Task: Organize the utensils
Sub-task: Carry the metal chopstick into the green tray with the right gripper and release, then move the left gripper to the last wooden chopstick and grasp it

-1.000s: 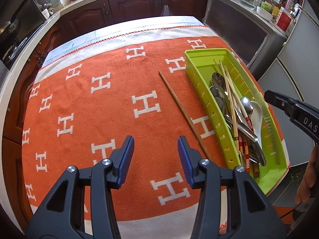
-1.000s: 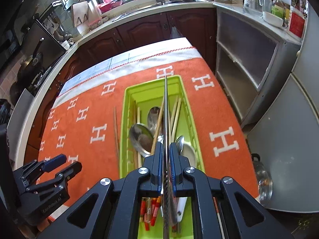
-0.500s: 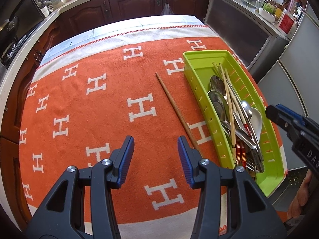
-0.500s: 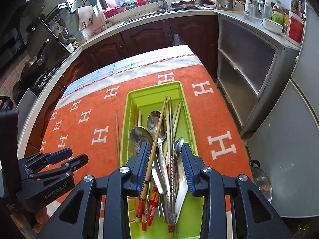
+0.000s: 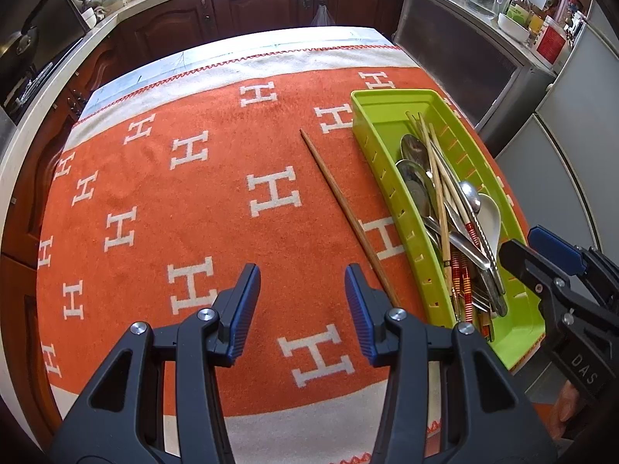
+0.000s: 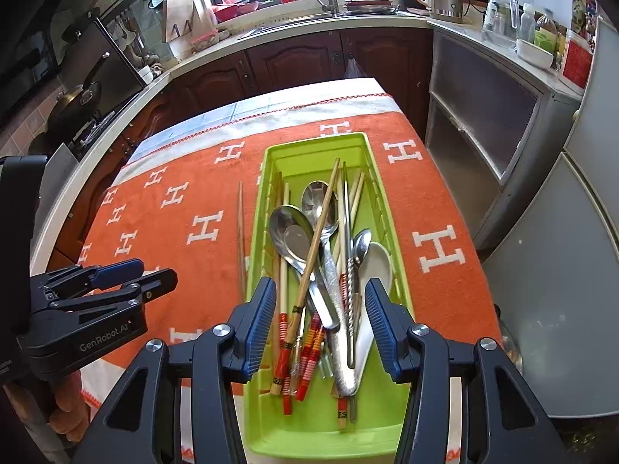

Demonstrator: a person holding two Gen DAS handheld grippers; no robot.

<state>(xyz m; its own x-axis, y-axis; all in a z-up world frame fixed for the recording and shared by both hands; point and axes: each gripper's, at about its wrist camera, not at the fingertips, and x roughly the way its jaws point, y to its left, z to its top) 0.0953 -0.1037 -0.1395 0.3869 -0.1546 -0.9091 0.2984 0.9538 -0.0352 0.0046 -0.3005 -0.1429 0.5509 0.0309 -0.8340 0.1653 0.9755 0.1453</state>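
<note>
Chopstick point(image 5: 344, 212) lies just beside tray point(image 5: 387, 193) edge.

in the left wrist view, the near end of the loose chopstick point(image 5: 340, 208) passes behind the left gripper point(image 5: 301, 309) and is hidden. the near corner of the green tray point(image 5: 371, 131) is covered by the same gripper. the right gripper point(image 5: 541, 255) is cut off by the right edge. in the right wrist view, the handle ends of the utensils point(image 6: 325, 270) overlap; individual pieces cannot be counted. labels on the counter bottles point(image 6: 541, 31) are too small to read.
</note>
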